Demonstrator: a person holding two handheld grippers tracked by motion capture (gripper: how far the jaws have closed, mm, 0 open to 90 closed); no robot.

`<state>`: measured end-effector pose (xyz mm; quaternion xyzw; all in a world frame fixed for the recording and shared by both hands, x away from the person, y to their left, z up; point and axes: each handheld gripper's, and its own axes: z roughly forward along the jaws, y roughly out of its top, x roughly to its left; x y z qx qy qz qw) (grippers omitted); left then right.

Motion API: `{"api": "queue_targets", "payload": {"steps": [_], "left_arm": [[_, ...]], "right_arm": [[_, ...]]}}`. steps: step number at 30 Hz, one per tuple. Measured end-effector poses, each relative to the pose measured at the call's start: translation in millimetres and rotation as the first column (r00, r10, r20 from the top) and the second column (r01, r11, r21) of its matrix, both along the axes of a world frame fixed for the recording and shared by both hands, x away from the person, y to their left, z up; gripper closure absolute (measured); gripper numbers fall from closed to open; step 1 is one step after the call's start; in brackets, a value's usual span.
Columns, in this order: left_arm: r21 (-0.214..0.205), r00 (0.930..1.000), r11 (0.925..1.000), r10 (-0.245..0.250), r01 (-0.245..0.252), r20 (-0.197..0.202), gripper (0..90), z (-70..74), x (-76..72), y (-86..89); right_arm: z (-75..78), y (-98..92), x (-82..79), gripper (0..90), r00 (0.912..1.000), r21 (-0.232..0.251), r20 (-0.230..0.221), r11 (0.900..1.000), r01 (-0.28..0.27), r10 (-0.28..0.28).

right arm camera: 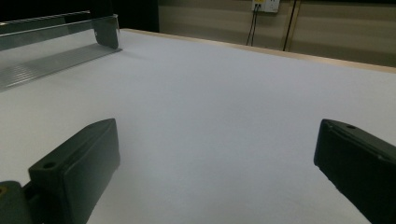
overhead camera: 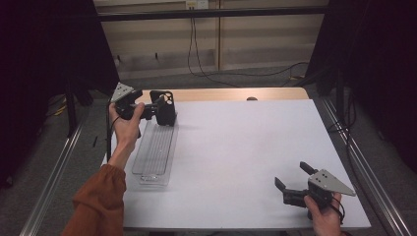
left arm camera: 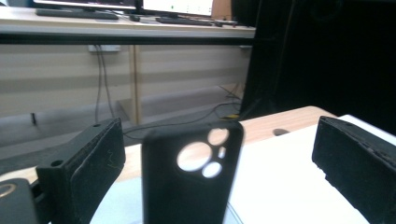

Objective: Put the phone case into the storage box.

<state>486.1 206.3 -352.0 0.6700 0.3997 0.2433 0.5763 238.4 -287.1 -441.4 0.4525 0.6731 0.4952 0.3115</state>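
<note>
One black phone case stands upright at the far end of one clear tray, between the left gripper's wide-open jaws, untouched. The right gripper, near right, gapes empty.

Dim, soft overhead light; dark side curtains, faint shadows, near jaws blurred in both gripper views.

Rust-orange sleeve; black grippers w/ grey triangular plates, trailing cables.
</note>
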Motion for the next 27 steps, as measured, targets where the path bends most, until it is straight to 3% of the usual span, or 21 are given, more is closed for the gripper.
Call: {"api": "queue_targets", "payload": {"steps": [2, 4, 12, 20, 21, 27], "left_arm": [[-0.005, 0.9999, 0.9999, -0.011, 0.011, 0.001, 2.5, -2.0, -5.2, 1.4], [0.021, 1.0, 0.9998, -0.001, 0.001, 0.0, 1.5, -3.8, -9.2, 2.6], [-0.007, 0.999, 0.9989, -0.046, 0.045, -0.003, 2.3, -9.3, -24.8, 7.6], [0.008, 0.996, 0.9967, -0.081, 0.081, 0.038, 2.3, -5.4, -47.2, 6.5], [-0.005, 0.996, 0.9969, -0.078, 0.078, 0.043, 2.3, -5.0, -50.3, 6.1], [0.038, 0.9928, 0.9952, -0.093, 0.091, 0.075, 2.8, -5.5, -65.7, 6.5]], "right_arm": [[0.6, 0.4, -0.2, 0.0, 1.0, 0.003, 0.003, 1.0, 0.002, -0.002], [0.6, 0.9, 0.6, 0.0, 1.0, 0.0, 0.003, 1.0, 0.004, -0.004], [1.1, 1.8, 1.8, 0.0, 1.0, 0.0, 0.008, 1.0, 0.004, -0.004], [2.2, 1.4, 0.8, 0.0, 0.9999, 0.005, 0.016, 1.0, 0.005, -0.005], [2.4, 1.2, 0.8, 0.0, 0.9998, 0.004, 0.02, 1.0, 0.006, -0.006], [3.5, 1.5, -0.1, 0.0, 0.9996, 0.003, 0.029, 1.0, 0.003, -0.003]]}}
